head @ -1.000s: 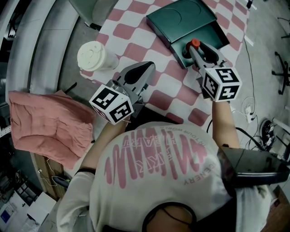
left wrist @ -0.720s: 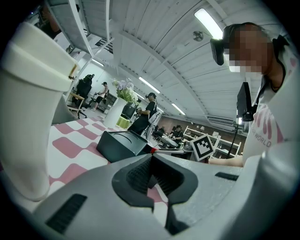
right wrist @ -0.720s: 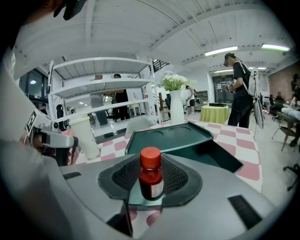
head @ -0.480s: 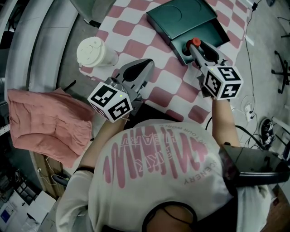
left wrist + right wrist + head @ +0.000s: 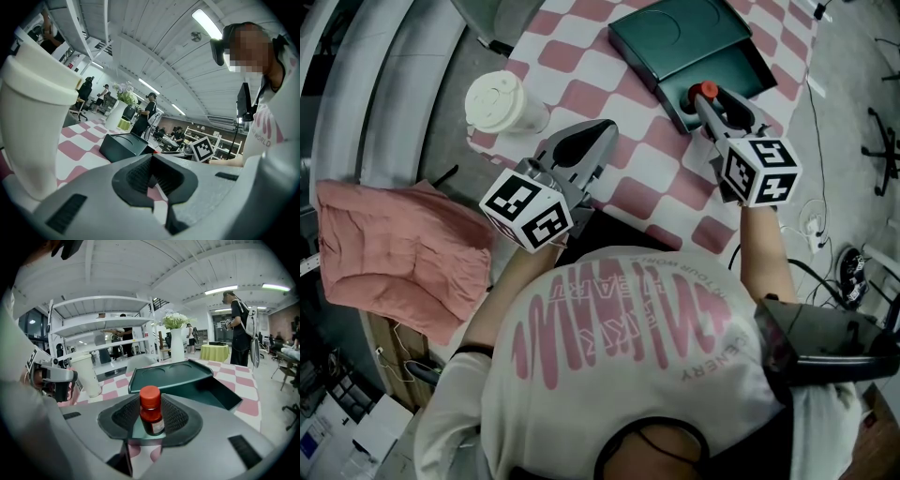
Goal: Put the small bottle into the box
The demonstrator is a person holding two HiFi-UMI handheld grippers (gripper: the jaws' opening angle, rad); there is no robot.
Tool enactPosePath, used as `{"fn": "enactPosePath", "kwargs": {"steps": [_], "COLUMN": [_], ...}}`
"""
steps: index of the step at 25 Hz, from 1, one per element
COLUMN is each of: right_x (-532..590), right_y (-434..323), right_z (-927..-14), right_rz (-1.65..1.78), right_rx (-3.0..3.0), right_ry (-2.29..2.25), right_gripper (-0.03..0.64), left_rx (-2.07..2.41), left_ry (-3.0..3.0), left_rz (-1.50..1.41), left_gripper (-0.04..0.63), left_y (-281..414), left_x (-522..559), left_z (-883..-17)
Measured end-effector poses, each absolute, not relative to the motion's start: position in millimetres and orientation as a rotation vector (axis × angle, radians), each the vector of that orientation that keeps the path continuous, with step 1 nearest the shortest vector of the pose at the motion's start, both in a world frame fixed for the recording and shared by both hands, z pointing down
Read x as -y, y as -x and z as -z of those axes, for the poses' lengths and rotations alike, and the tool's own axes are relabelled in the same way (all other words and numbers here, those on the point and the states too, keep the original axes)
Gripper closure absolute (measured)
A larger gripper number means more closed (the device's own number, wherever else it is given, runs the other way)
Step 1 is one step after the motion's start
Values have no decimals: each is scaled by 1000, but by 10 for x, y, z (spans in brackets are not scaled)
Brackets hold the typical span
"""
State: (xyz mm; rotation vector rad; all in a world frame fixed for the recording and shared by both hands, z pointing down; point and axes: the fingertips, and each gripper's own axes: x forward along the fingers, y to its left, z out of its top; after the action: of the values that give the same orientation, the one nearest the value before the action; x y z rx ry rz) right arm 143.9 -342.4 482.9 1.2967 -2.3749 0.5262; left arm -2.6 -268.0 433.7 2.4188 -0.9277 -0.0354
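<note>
Found the left gripper (image 5: 153,182) shut and empty, just right of the white cup (image 5: 495,101) on the checkered cloth (image 5: 581,67). Found the right gripper (image 5: 711,103) clamped on the small bottle (image 5: 150,414), upright, at the green box (image 5: 675,42)'s near end.

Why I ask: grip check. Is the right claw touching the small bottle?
Touching. Right gripper view: right claw pressed on both sides of the small bottle.

My left gripper (image 5: 592,142) sits close in, jaws together, empty. My right gripper (image 5: 712,105) is stretched forward, jaws clamped on the small bottle (image 5: 151,412).
</note>
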Motion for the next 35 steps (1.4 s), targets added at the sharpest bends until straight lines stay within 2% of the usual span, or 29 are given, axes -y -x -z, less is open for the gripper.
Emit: {"fn": "enactPosePath", "kwargs": {"steps": [35], "right_x": [3358], "right_y": [-1402], "right_z": [-4916], "right_rz": [-455], "right_rx": [2322], "right_ry": [-1325], "right_gripper": [474], "left_rx": [929], "left_ry": [-2409], "left_rz": [40], "left_gripper": [588], "left_y": [146], "left_x": [2564], "left_z": [-4351]}}
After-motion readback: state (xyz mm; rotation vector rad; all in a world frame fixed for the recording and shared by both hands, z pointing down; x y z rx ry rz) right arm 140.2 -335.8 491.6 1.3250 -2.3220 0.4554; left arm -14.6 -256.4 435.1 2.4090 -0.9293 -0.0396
